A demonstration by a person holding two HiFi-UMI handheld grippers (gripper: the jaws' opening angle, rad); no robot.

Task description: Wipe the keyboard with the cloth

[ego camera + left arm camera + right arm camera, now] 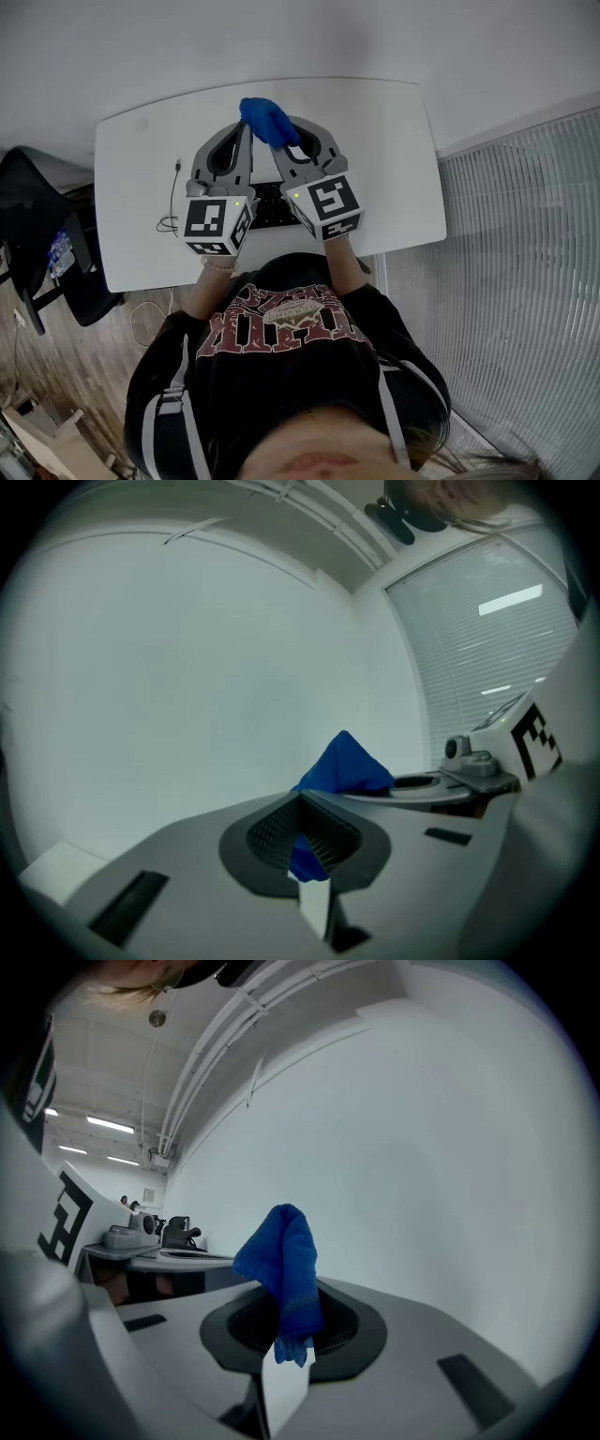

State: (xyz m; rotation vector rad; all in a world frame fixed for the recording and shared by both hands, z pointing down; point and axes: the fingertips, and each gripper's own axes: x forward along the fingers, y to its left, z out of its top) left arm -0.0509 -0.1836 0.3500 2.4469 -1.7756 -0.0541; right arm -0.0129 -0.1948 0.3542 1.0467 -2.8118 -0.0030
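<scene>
A blue cloth (267,120) is bunched between the tips of both grippers, which are lifted off the white table (394,169). My left gripper (246,129) is shut on one corner of the cloth (342,766), which pokes up through its jaws (305,841). My right gripper (286,142) is shut on another part, and the cloth (281,1260) droops over its jaws (291,1326). The black keyboard (270,202) lies on the table below and shows only in the gap between the two grippers. Both gripper views look at a bare wall.
A thin black cable (173,197) lies on the table left of the keyboard. A dark chair (37,234) stands off the table's left edge. White slatted blinds (525,262) run along the right. The right gripper's marker cube (525,742) shows in the left gripper view.
</scene>
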